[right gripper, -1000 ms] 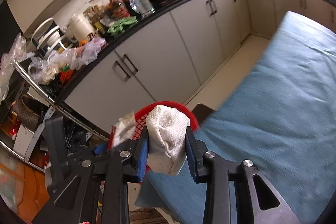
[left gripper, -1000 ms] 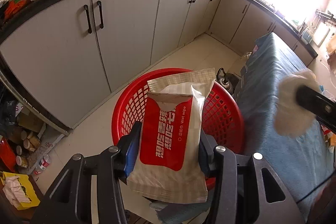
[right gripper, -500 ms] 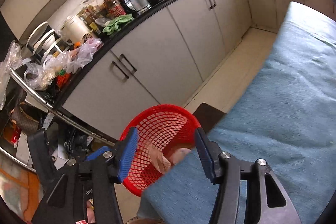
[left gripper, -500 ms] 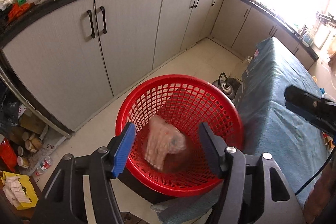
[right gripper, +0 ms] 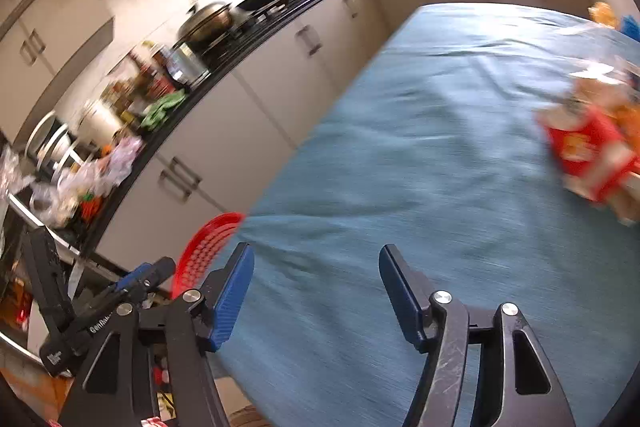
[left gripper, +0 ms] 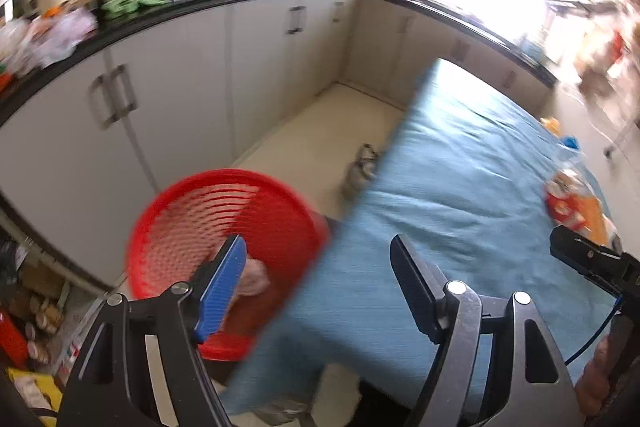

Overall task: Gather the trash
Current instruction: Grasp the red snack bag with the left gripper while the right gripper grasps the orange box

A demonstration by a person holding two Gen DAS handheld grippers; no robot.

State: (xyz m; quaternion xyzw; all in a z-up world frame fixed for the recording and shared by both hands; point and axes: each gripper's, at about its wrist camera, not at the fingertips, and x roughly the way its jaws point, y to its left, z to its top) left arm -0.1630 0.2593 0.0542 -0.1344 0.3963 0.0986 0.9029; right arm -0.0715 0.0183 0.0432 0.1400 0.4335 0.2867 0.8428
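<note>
A red mesh basket [left gripper: 224, 227] stands on the floor beside the blue-covered table [left gripper: 460, 195]; a pale crumpled piece of trash [left gripper: 254, 277] lies inside it. My left gripper [left gripper: 316, 247] hangs over the table's near-left corner, jaws opening, nothing between them. My right gripper [right gripper: 316, 255] is over the blue cloth [right gripper: 420, 167], jaws opening and empty. Red and orange wrappers [right gripper: 592, 147] lie at the table's right side, ahead of the right gripper; the same wrappers [left gripper: 576, 207] show in the left wrist view. The basket's rim [right gripper: 208, 243] peeks out left of the table.
White cabinets [left gripper: 180, 99] under a black counter [left gripper: 224, 3] crowded with pots, bottles and bags run along the left. A small kettle-like object [left gripper: 362, 171] sits on the floor by the table. Boxes and cans [left gripper: 28, 323] clutter the lower left floor. Blue and orange bits [right gripper: 616, 19] lie far right.
The left gripper let go of the wet-wipe pack and the right let go of the white wad; both fell into the basket. Both grippers opened and swung right, over the table.
</note>
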